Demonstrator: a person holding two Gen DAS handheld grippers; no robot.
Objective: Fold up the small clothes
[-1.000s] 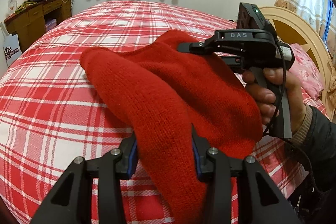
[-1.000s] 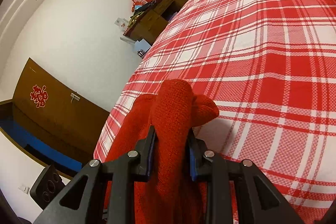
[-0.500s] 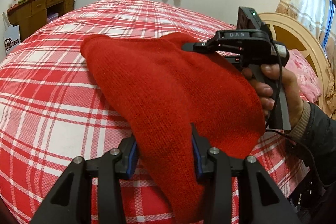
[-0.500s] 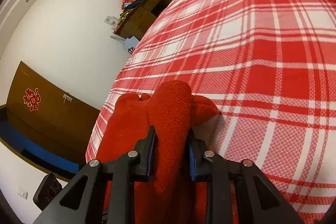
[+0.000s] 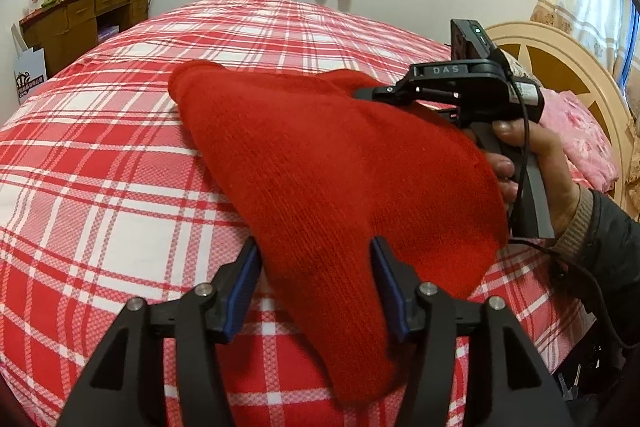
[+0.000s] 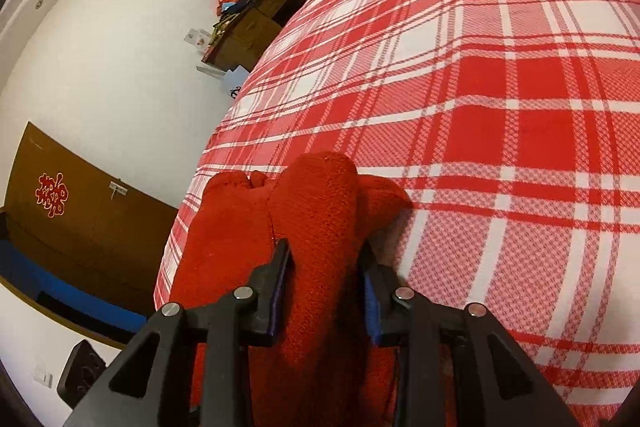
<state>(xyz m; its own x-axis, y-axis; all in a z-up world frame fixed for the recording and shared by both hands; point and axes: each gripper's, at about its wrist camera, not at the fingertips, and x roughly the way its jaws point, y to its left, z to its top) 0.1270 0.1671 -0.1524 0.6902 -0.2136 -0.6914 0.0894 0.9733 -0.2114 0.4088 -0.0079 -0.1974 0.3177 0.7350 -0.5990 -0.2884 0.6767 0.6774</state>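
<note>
A red knit garment (image 5: 320,155) lies spread on the red-and-white plaid bed cover (image 5: 100,187). Its near end runs between the jaws of my left gripper (image 5: 314,251), which are opening. A sliver of gap shows at the left pad, so the pads no longer press the knit. At the garment's far right edge is my right gripper (image 5: 360,95), held by a person's hand (image 5: 532,163). In the right wrist view, a bunched fold of the garment (image 6: 316,195) fills the right gripper (image 6: 324,255). Its jaws are opening while the pads still touch the knit, low over the cover (image 6: 500,107).
A wooden desk (image 5: 84,15) piled with clutter stands at the back left. A cream headboard (image 5: 560,67) and a pink pillow (image 5: 576,131) are on the right. A brown cabinet (image 6: 80,211) lines the wall beyond the bed's edge.
The garment has come down and now lies flatter on the cover. My left jaws have widened around it. My right gripper has sunk closer to the bed with the fold between its jaws.
</note>
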